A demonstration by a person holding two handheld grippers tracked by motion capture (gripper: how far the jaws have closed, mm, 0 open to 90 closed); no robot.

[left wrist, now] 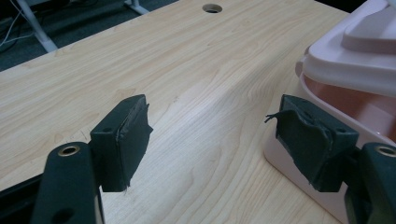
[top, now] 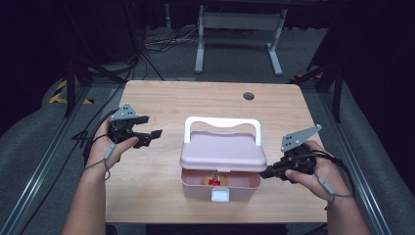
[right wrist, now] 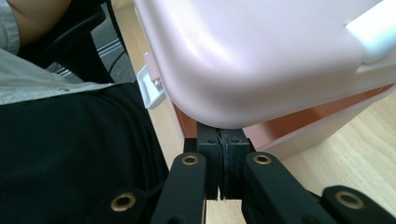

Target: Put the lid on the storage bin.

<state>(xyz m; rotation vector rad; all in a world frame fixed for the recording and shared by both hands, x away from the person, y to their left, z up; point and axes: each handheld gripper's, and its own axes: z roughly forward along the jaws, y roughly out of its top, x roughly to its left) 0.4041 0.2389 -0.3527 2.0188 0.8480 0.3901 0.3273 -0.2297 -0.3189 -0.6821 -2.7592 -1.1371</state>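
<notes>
High view: pink box [top: 219, 185], lid [top: 222, 152] ajar, holds a round item [top: 214, 179]; left tongs [top: 152, 135] gape, right tongs [top: 265, 172] pinched together.

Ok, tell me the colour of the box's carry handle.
White; the carry handle arches over the pink lid, clearest in the high view.

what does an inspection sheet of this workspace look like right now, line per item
surface: light wooden table, a round cable hole near its far edge.
job's things: pink box with white handle; its lid is lifted at the front, a small round item shows inside; white latch at the front.
clutter: nothing seen.
grippers: left gripper open, held over bare table beside the box; right gripper shut, tips under the lid's corner.
cables: one trails from each gripper; more lie on the floor beyond the table.
surroundings: grey floor, white desk legs, dark drapes.
</notes>
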